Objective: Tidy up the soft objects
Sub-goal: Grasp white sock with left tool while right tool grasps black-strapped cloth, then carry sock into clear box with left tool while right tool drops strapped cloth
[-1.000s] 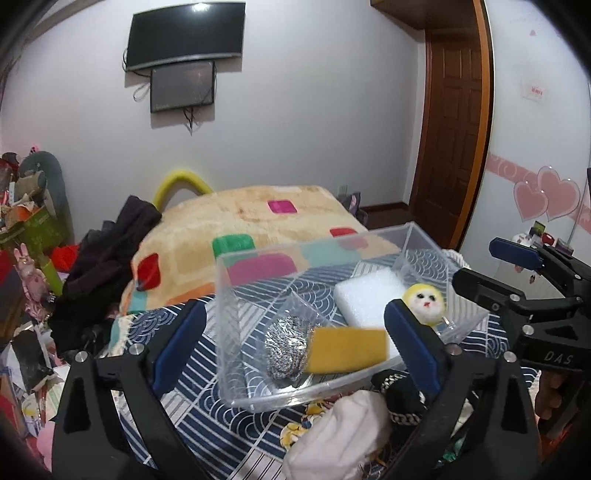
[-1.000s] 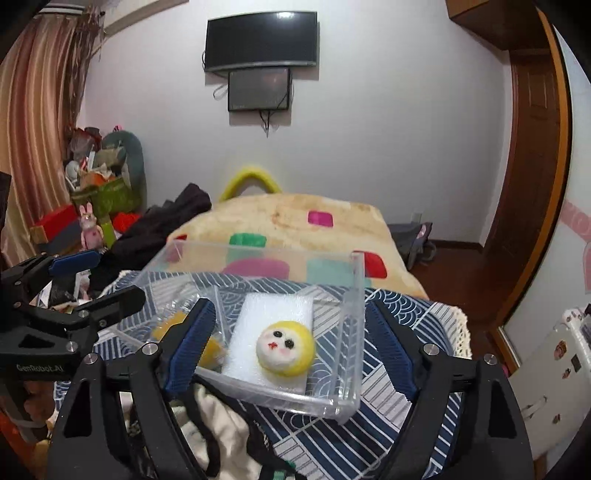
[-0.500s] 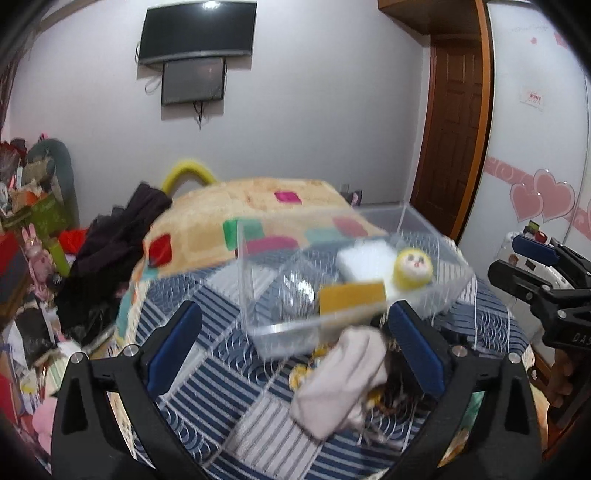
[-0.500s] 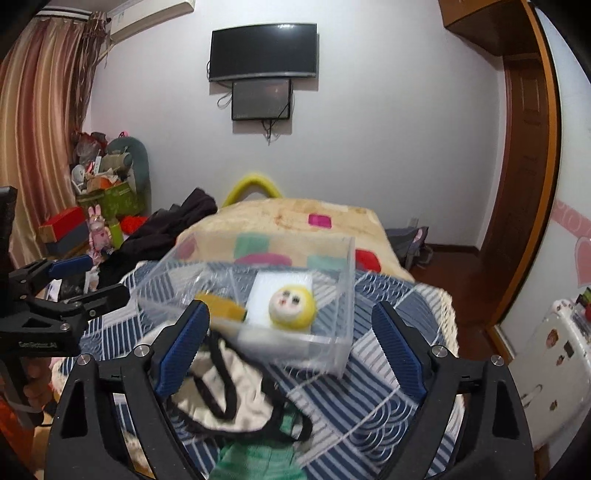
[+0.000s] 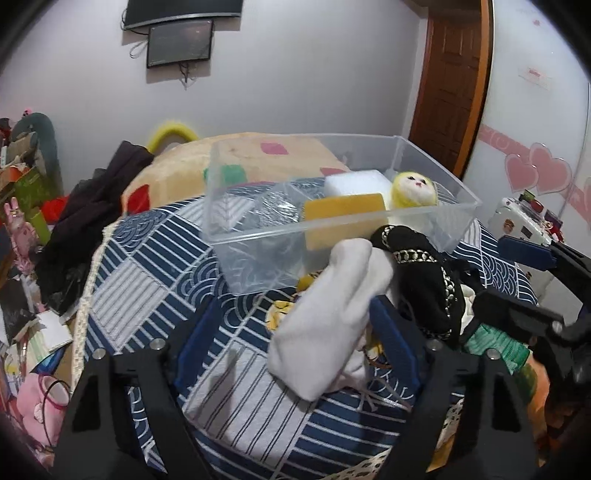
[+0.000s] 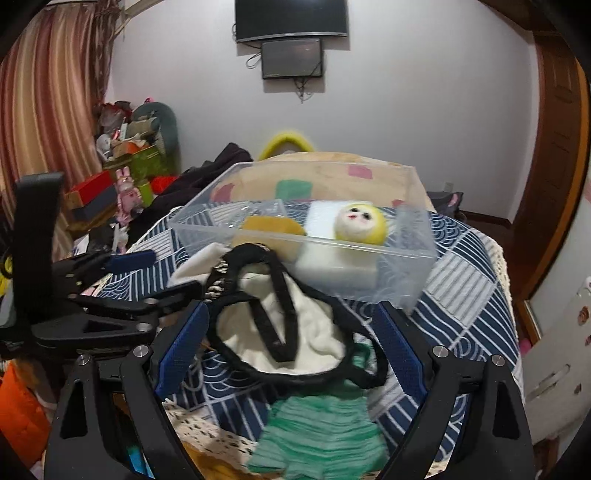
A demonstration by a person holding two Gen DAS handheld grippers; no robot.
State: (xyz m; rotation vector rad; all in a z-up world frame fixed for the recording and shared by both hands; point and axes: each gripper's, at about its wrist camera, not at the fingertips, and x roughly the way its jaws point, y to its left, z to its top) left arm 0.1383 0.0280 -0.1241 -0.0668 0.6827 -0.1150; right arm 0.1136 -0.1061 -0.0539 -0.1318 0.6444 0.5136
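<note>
Home bedroom, blanket-covered bed (image 6: 332,173), wall-mounted TV (image 6: 291,18), curtains (image 6: 48,110), wooden door (image 5: 454,85)

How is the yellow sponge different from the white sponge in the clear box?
The yellow rectangular sponge is mustard-coloured; the white foam sponge block is plain white. The yellow sponge leans up against the clear plastic box's front wall; the white sponge lies behind it, beside the yellow-haired doll head. Both are soft blocks inside the box.

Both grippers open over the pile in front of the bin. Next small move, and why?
Probably lower the left gripper and close on the white sock. Its open jaws straddle the sock, which lies loose outside the clear bin that holds the sponges and doll. The right gripper faces tangled black straps, a messier grab.
</note>
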